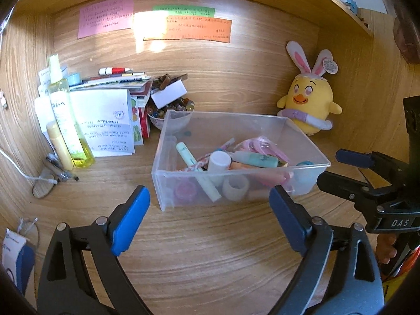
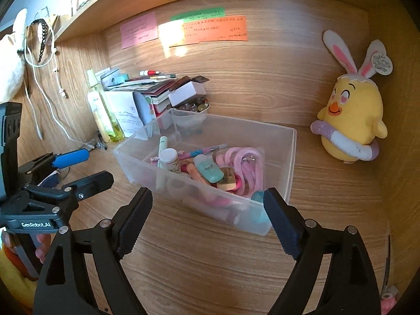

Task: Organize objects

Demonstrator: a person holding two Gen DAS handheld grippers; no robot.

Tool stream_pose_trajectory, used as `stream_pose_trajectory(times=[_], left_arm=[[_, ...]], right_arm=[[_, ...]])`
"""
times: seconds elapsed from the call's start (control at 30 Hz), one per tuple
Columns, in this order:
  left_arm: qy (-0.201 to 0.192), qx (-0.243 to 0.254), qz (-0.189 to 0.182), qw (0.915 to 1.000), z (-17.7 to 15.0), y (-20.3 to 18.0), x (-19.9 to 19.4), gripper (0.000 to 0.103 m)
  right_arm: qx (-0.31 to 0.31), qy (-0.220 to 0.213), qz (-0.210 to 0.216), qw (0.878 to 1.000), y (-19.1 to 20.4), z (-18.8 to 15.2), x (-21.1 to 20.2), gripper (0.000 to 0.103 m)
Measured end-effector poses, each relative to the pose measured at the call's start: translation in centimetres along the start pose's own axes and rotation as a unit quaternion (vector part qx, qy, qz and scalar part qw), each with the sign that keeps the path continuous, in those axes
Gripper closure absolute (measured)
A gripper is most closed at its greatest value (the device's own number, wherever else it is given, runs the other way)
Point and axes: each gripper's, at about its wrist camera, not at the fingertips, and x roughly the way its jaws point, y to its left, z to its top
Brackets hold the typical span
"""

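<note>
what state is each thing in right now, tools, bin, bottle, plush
left tool: open, empty, short of the bin
right tool: open, empty, short of the bin
clear bin: no lid, holding small items
spray bottle: upright, cap on, yellow liquid inside
chick plush: upright against the wall
sticky notes: stuck on the back panel

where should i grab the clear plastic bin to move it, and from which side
Grip the clear plastic bin by its thin top rim on the near wall, coming from above and the front. The open top leaves that edge bare, and both tools, left and right, are open facing it. The body looks too wide to span.
</note>
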Motion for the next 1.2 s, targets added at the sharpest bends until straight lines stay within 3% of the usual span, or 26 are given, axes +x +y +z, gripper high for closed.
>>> stream_pose_trajectory(times=[1.2], left_arm=[[0.005, -0.017, -0.010, 0.9998, -0.50, -0.22, 0.22, 0.009]], right_arm=[[0.003, 0.005, 0.004, 1.000, -0.38, -0.65, 0.42, 0.017]])
